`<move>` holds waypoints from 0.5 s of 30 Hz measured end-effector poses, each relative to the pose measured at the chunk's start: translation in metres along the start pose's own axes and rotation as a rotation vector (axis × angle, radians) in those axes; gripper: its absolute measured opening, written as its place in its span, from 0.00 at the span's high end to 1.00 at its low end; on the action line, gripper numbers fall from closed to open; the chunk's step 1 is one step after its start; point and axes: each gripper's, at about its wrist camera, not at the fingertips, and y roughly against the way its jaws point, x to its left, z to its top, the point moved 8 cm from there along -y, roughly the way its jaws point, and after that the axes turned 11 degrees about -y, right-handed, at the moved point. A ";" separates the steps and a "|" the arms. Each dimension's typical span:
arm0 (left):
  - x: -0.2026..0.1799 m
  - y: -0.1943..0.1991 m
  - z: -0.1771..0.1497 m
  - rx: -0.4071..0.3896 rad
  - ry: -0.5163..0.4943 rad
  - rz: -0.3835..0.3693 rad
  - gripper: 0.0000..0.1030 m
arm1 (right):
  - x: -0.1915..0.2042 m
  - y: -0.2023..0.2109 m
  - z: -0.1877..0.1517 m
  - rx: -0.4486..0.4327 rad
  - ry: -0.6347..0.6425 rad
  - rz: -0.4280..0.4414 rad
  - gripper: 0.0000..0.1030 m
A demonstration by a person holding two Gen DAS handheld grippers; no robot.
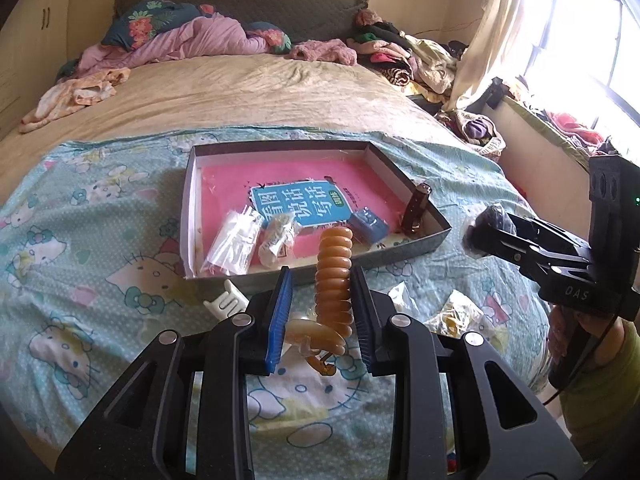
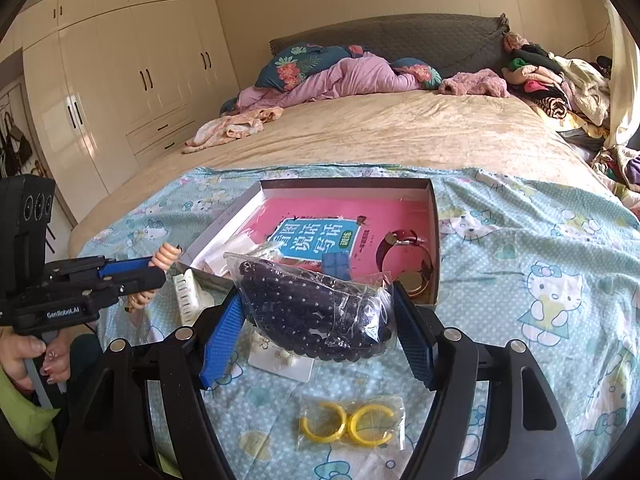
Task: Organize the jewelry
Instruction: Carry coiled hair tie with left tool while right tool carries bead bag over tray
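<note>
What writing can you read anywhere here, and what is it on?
"看图说话写话": blue panel on the pink book in the box.
"GenRobot.AI": side of the left gripper.
"DAS": side of the right gripper.
Small print on the book's cover: too blurred to read.

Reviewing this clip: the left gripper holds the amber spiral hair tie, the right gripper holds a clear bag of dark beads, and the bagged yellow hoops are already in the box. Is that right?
Not quite. The yellow hoops in their bag lie on the blue cartoon sheet, outside the box, as the right wrist view shows. The rest stands: the left gripper holds the amber spiral hair tie, and the right gripper holds the bag of dark beads.
</note>
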 end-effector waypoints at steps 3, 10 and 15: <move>0.003 -0.002 0.006 -0.002 -0.005 0.005 0.79 | -0.002 0.001 0.004 -0.010 0.000 -0.008 0.33; 0.004 -0.015 0.021 -0.001 -0.017 0.003 0.79 | -0.012 -0.002 0.013 -0.028 -0.008 -0.031 0.33; 0.003 -0.027 0.028 0.002 -0.028 -0.002 0.79 | -0.019 -0.007 0.017 -0.029 -0.012 -0.050 0.33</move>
